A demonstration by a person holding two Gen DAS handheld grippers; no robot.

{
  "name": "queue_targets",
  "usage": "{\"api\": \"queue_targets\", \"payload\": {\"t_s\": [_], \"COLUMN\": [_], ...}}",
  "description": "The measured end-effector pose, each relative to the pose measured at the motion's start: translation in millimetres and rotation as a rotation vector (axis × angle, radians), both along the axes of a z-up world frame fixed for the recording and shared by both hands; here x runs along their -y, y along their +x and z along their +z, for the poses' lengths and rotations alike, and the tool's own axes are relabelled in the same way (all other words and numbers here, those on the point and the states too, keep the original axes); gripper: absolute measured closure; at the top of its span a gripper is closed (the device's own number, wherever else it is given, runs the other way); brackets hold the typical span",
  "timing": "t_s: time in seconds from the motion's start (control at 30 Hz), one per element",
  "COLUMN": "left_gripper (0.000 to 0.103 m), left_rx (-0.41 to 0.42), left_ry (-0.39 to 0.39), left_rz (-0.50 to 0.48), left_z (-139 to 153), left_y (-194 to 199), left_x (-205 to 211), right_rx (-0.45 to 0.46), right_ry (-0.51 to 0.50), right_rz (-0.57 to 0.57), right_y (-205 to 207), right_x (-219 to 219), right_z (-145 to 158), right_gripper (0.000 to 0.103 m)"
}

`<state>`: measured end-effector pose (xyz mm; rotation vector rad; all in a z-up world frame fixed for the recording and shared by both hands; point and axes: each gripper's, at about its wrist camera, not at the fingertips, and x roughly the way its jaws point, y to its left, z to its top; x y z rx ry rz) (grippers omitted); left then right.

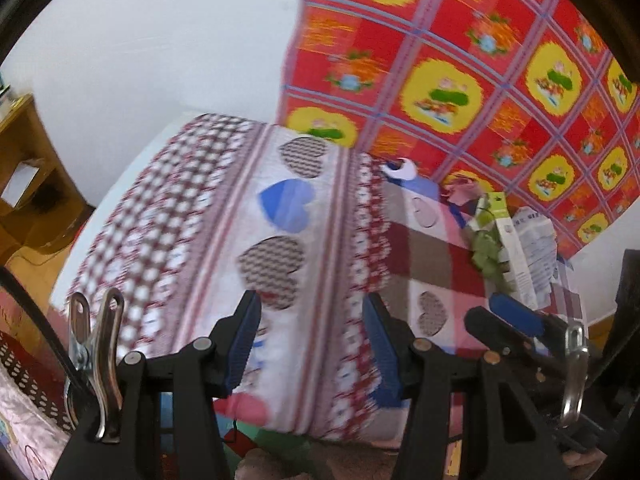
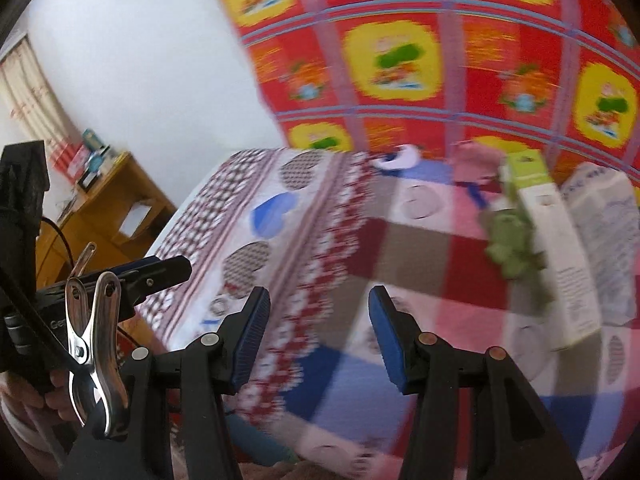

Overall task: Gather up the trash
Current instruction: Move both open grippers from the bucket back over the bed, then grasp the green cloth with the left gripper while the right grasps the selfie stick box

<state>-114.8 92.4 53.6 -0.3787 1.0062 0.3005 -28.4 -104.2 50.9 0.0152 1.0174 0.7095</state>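
1. Far left, right wrist view: wooden shelf unit (image 2: 105,200) against the white wall (image 2: 140,60), well apart from the work area; no trash visible there
2. Lower left, right wrist view: left gripper (image 2: 158,270) entering from the edge, held in a hand (image 2: 36,392); in its own view, left gripper (image 1: 312,344) with jaws roughly half open, nothing between the blue pads, only patterned bedsheet (image 1: 224,216) showing through the gap
3. Centre: right gripper (image 2: 320,336) likewise about half open and empty, hovering above the bedsheet (image 2: 280,208), touching nothing
4. Centre, far edge of the bed: small white and blue item (image 2: 396,158) lying where the sheet meets the red and yellow patterned cloth (image 2: 440,60); kind not determinable through blur
5. Right of centre: pink crumpled piece (image 2: 476,164), then a green crumpled wad (image 2: 512,248) just beside a green and white carton (image 2: 548,240)
6. Far right: printed paper sheet (image 2: 608,232) next to the carton; whether the two touch cannot be told
7. Progress, as a judgement: collection not yet begun or at an early stage; all visible trash still on the bed, none gripped, no bin or bag in view
8. Remaining: approach to the cluster at right, grasp of each piece in turn, transfer to a container
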Motion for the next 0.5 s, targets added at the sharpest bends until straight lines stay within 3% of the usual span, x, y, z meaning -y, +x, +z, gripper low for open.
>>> {"api": "queue_targets", "payload": {"t_s": [0.5], "left_gripper": [0.047], "left_rx": [-0.020], "left_ry": [-0.036], "left_rz": [-0.130], "left_z": [-30.8], "left_y": [124.5], "left_x": [118.0], "right_rx": [-0.019], "right_ry": [-0.098], "right_rz": [-0.178], "right_y": [75.5], "right_x": [127.6], "right_z": [-39.4], "right_gripper": [0.050]}}
